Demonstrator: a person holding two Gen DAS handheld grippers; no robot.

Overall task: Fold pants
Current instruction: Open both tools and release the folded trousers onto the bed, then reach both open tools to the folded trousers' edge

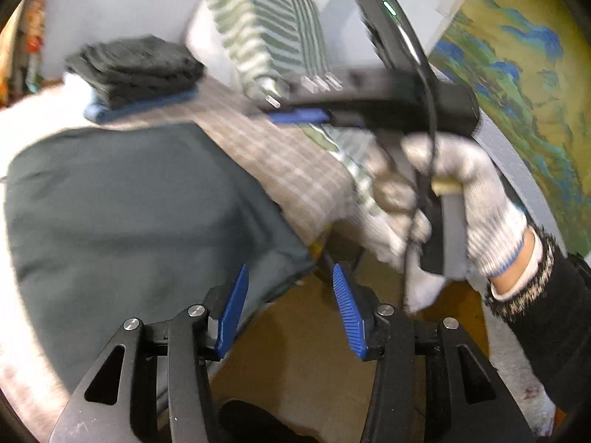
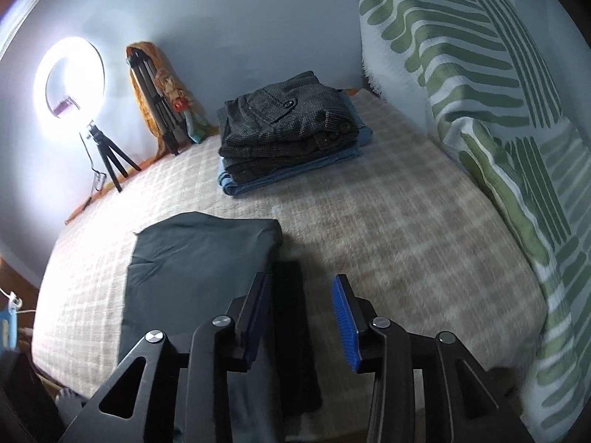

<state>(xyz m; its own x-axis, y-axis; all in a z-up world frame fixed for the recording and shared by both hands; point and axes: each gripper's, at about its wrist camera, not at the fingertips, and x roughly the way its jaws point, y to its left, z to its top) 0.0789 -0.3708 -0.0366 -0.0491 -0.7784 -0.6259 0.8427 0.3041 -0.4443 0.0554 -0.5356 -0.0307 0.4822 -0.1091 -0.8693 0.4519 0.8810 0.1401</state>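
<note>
Pants: your dark grey pants lie folded flat on the checked bedcover, at its near edge.
Left gripper: your left gripper hangs just off the pants' near corner, jaws spread, nothing between them.
Right gripper: your right gripper is over the pants' right edge, jaws parted and empty.
Stack: folded clothes sit beyond the pants, well apart.
Right hand: your gloved hand grips the handle, right of the pants.
</note>
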